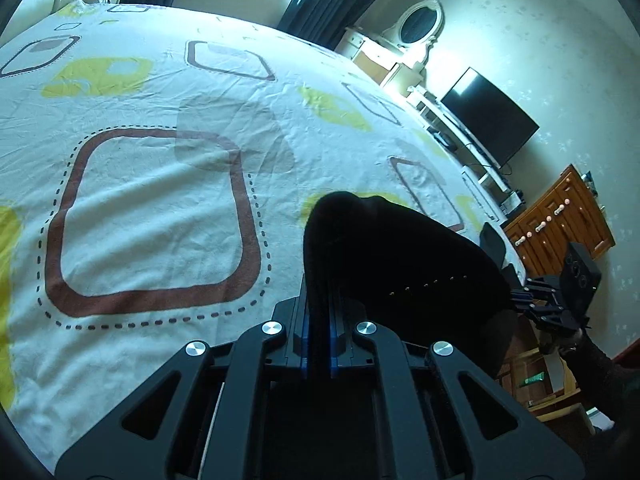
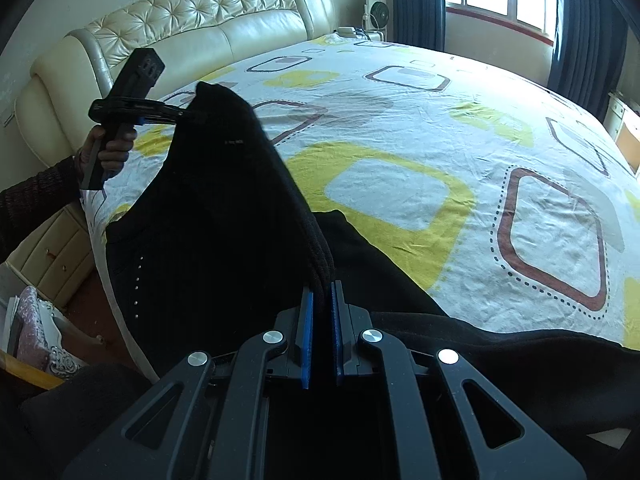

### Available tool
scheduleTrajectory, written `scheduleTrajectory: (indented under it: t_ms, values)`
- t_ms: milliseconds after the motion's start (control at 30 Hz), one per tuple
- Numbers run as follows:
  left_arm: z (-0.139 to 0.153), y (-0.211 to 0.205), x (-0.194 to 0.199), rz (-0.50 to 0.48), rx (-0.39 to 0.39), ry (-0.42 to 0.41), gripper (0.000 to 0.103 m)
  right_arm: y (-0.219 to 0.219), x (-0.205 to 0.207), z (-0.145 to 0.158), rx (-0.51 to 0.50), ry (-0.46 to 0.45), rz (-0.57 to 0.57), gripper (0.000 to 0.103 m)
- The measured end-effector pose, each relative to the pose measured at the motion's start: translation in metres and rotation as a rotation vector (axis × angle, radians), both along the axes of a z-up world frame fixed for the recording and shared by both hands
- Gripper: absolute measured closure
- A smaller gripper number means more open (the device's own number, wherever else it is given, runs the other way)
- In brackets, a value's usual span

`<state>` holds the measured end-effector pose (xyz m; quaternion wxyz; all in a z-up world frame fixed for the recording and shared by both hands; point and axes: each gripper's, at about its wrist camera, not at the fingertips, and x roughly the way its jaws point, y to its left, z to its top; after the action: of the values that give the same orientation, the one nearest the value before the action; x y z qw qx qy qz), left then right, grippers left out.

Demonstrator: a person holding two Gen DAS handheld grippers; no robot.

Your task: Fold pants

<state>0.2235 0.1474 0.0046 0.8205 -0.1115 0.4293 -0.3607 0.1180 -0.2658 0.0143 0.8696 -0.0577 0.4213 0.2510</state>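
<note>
Here the black pants (image 2: 208, 240) hang stretched between the two tools above the near edge of the bed (image 2: 400, 120), their lower cloth draping down onto the sheet at the near right of the right wrist view. A row of small pale studs runs down the fabric on its left side. The left hand-held gripper (image 1: 318, 320) is clenched on a bunched edge of the pants, the dark cloth rising straight out from between its blue pads (image 1: 305, 344). The right hand-held gripper (image 2: 320, 328) is likewise clamped on a thick ribbed fold of the same garment. The bed carries a white sheet printed with yellow and brown rounded squares. At its far left stands a cream tufted headboard (image 2: 192, 20). Beyond the bed's right side, in the left wrist view, a dark television (image 1: 488, 116) sits against the wall, with a wooden cabinet (image 1: 560, 220) nearer.
</note>
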Motion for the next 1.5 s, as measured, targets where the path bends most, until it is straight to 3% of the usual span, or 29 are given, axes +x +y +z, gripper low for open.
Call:
scheduleTrajectory:
  t_ms: [133, 300, 533, 600, 667, 700, 767, 867, 1033, 1100, 1367, 1500]
  values:
    - [0.005, 0.022, -0.050, -0.003, -0.041, -0.020, 0.097, 0.005, -0.026, -0.001, -0.032, -0.040, 0.018, 0.095]
    - [-0.027, 0.036, -0.103, 0.028, -0.052, 0.044, 0.095, 0.022, -0.062, -0.028, -0.126, -0.029, 0.064, 0.094]
    - [-0.083, 0.067, -0.151, 0.206, -0.016, 0.199, 0.070, 0.035, -0.095, -0.065, -0.169, 0.024, 0.068, 0.085]
    - [-0.087, 0.086, -0.165, 0.284, -0.062, 0.241, 0.070, 0.031, -0.100, -0.062, -0.129, 0.031, 0.047, 0.074]
    - [-0.087, 0.102, -0.178, 0.362, -0.139, 0.289, 0.070, 0.023, -0.105, -0.055, -0.038, 0.051, 0.015, 0.044]
    - [-0.085, 0.105, -0.185, 0.396, -0.168, 0.309, 0.067, 0.018, -0.109, -0.052, -0.004, 0.050, -0.006, 0.042]
    - [-0.077, 0.104, -0.199, 0.438, -0.214, 0.319, 0.067, 0.009, -0.114, -0.048, 0.059, 0.066, -0.042, 0.042]
    - [-0.073, 0.085, -0.211, 0.471, -0.250, 0.350, 0.057, -0.011, -0.118, -0.049, 0.181, 0.112, -0.121, 0.042]
    - [-0.080, 0.041, -0.209, 0.480, -0.202, 0.386, 0.057, -0.039, -0.120, -0.057, 0.315, 0.183, -0.247, 0.042]
    - [-0.084, 0.032, -0.205, 0.520, -0.163, 0.389, 0.057, -0.046, -0.122, -0.058, 0.343, 0.196, -0.273, 0.042]
    - [-0.072, 0.037, -0.218, 0.715, -0.224, 0.452, 0.057, -0.049, -0.126, -0.055, 0.349, 0.214, -0.285, 0.042]
    - [-0.070, 0.032, -0.216, 0.724, -0.244, 0.458, 0.057, -0.046, -0.125, -0.058, 0.344, 0.218, -0.274, 0.042]
